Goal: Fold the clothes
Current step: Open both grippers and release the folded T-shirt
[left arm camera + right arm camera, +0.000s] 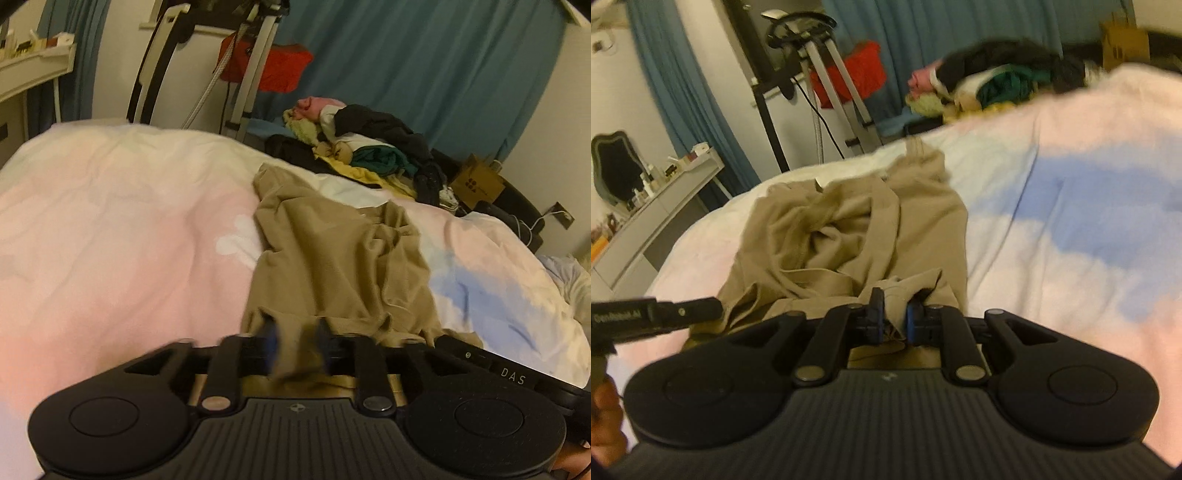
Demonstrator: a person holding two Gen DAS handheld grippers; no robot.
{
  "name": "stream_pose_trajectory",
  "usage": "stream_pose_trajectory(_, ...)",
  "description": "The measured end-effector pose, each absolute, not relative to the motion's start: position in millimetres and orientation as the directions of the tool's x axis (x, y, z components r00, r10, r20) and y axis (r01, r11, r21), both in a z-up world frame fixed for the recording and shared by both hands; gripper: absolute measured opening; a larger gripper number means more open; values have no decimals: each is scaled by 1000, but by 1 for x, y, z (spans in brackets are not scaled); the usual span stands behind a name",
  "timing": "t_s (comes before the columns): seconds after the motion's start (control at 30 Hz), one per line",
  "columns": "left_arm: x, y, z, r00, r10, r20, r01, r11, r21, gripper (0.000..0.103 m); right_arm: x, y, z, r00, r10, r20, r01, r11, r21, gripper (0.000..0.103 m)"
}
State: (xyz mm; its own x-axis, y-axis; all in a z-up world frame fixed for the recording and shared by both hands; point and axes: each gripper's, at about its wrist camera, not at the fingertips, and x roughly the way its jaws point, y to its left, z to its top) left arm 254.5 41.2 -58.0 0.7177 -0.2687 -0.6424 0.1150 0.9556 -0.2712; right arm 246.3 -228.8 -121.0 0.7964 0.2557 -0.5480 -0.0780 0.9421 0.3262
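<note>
Because both grippers bite the near hem of the tan garment point(332, 258), it lies stretched away from them across the duvet point(129, 221), running from 6 o'clock toward 12 o'clock in each wrist view. Its far half remains rumpled, with folds bunched near the middle. The left gripper point(295, 349) has its fingers closed on a pinch of tan cloth, though motion blur softens the detail. The right gripper point(894, 317) is likewise clamped on a fold of the same edge, cloth visibly sandwiched between the blue pads point(913, 314). Holding two points of one edge suggests, in my judgement, that the garment is being drawn flat and squared before any fold is made; the task appears at an early stage. At 1 o'clock in the left view, a pile of unsorted clothes point(369, 147) sits at the bed's far edge, well apart from the work. Blue curtains point(424, 66) hang behind.
</note>
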Motion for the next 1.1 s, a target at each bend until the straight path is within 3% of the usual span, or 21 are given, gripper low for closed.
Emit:
stream_pose_trajectory(0.1,221,42,-34,758,-243,-605,125,965,-232,68,216,-223,-96,838,227,-497,-102,958,267,47)
stream_pose_trajectory(0.13,208,42,-25,766,-245,-594,131,965,-228,69,204,-222,-87,852,220,-475,-109,962,250,59)
stream_pose_trajectory(0.17,194,42,-18,772,-248,-585,138,964,-226,72,192,-221,-78,866,216,-452,-114,964,242,65)
stream_pose_trajectory(0.27,151,42,2,795,-255,-550,156,963,-221,80,154,-221,-54,888,212,-408,-123,965,233,64)
stream_pose_trajectory(0.43,82,42,18,823,-245,-513,172,967,-187,80,89,-223,-33,909,222,-353,-136,958,251,64)
stream_pose_trajectory(0.7,21,31,22,859,-225,-459,173,973,-153,83,34,-222,-43,933,213,-290,-142,958,248,65)
stream_pose_trajectory(0.93,17,22,2,825,-228,-517,191,974,-125,83,31,-224,-52,932,221,-288,-138,949,283,65)
stream_pose_trajectory(1.1,26,26,-13,781,-263,-566,180,963,-200,83,45,-226,-75,907,192,-374,-79,951,298,65)
